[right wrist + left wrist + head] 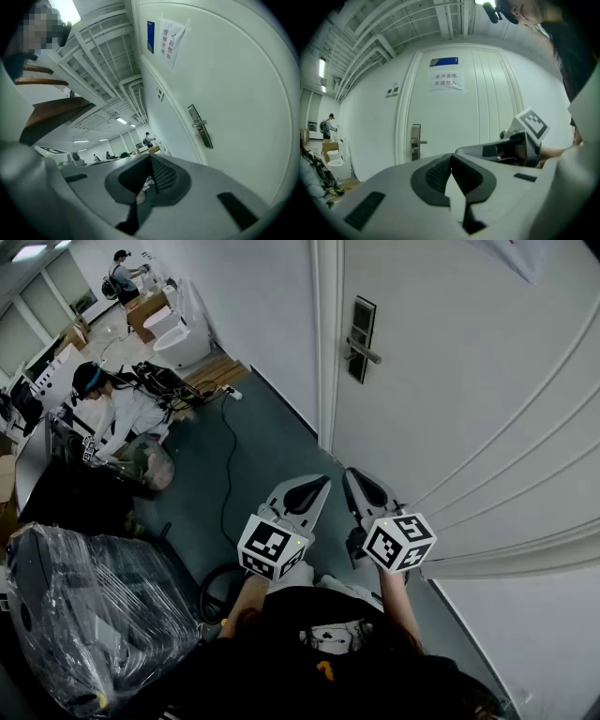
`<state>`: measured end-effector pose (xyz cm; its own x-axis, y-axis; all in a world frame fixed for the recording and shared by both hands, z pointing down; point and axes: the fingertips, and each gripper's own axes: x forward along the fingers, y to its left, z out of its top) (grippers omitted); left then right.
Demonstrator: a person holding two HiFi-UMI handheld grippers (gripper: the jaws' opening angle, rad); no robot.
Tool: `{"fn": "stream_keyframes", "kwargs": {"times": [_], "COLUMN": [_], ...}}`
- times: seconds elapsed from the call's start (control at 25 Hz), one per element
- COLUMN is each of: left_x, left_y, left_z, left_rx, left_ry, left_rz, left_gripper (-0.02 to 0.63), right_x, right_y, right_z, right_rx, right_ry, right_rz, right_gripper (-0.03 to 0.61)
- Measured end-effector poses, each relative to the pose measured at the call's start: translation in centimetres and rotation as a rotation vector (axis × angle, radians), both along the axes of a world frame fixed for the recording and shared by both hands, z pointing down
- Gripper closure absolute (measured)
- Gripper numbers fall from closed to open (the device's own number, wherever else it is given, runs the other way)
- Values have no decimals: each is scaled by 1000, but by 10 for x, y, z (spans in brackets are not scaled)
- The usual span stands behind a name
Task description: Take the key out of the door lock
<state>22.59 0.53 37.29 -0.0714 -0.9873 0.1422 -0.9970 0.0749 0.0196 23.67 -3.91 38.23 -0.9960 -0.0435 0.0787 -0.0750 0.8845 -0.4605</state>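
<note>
The white door (469, 409) fills the right of the head view. Its metal lock plate (360, 338) with a lever handle (366, 354) sits near the door's left edge; the plate also shows as lock plate (416, 142) and lock plate (200, 127). No key can be made out on it at this size. My left gripper (322, 482) and right gripper (352, 474) are held side by side low in front of the door, well short of the lock. Both are shut with nothing between the jaws, as seen at left gripper (451, 157) and right gripper (150, 157).
A paper sign (447, 80) hangs high on the door. To the left a person (122, 413) crouches on the floor, and another person (122, 273) stands far back. A plastic-wrapped bulk (84, 606) stands close at left, and a black cable (225, 465) runs across the floor.
</note>
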Motion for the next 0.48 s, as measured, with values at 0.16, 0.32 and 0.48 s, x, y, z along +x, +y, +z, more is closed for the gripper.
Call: {"fn": "stream_keyframes", "kwargs": {"times": [0.16, 0.32, 0.48], "left_x": [3, 3, 0], "left_y": [-8, -11, -15], "left_z": [2, 3, 7], "left_rx": [-6, -13, -27], "left_ry": [5, 14, 12], "left_rz": [0, -11, -14], "left_gripper": [606, 606, 606], "right_x": [2, 3, -2], "right_y": [-8, -13, -17], "right_z": [1, 0, 0], "right_rx": [10, 35, 54], "right_ry": [3, -1, -17], "right_rz": [4, 16, 15], "right_gripper": [574, 574, 572]}}
